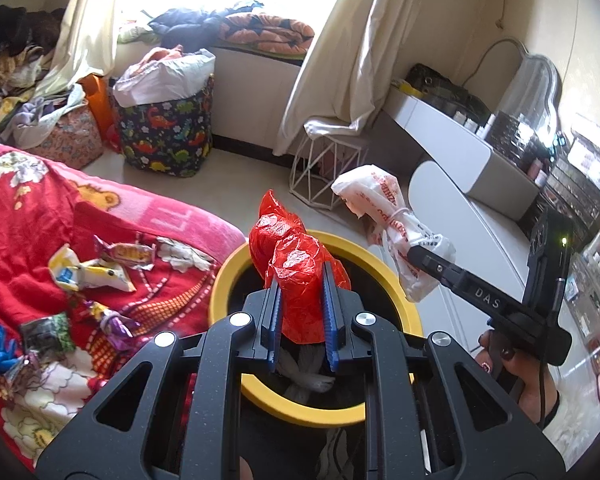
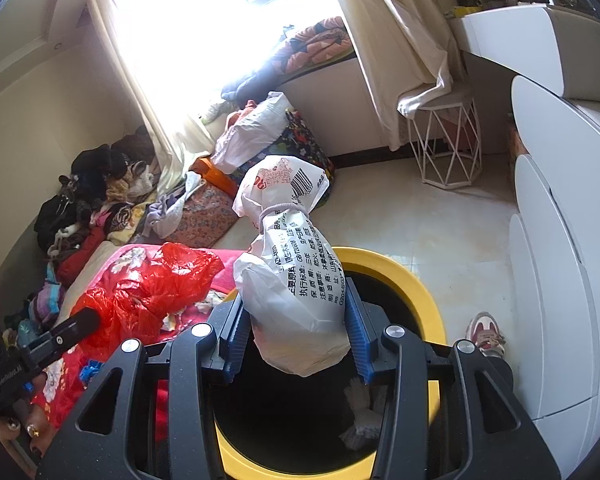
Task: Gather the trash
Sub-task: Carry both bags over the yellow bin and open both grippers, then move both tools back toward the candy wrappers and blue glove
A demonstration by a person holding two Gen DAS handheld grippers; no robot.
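My left gripper (image 1: pixel 300 280) is shut on a crumpled red plastic bag (image 1: pixel 296 264) and holds it over the yellow-rimmed bin (image 1: pixel 396 280). My right gripper (image 2: pixel 296 316) is shut on a tied white printed bag (image 2: pixel 296 280), also above the bin (image 2: pixel 420 292). The white bag (image 1: pixel 396 224) and the right gripper show at the right of the left wrist view. The red bag (image 2: pixel 148 292) shows at the left of the right wrist view. White crumpled trash (image 2: pixel 364 412) lies inside the bin. Several snack wrappers (image 1: pixel 100 268) lie on the red blanket (image 1: pixel 28 216).
A dinosaur-print basket (image 1: pixel 164 136) stuffed with bags stands by the window. A white wire stool (image 1: pixel 324 168) stands on the floor beyond the bin. White cabinets (image 2: pixel 560 240) run along the right. Clothes are piled (image 2: pixel 92 200) at the left wall. A shoe (image 2: pixel 486 332) is beside the bin.
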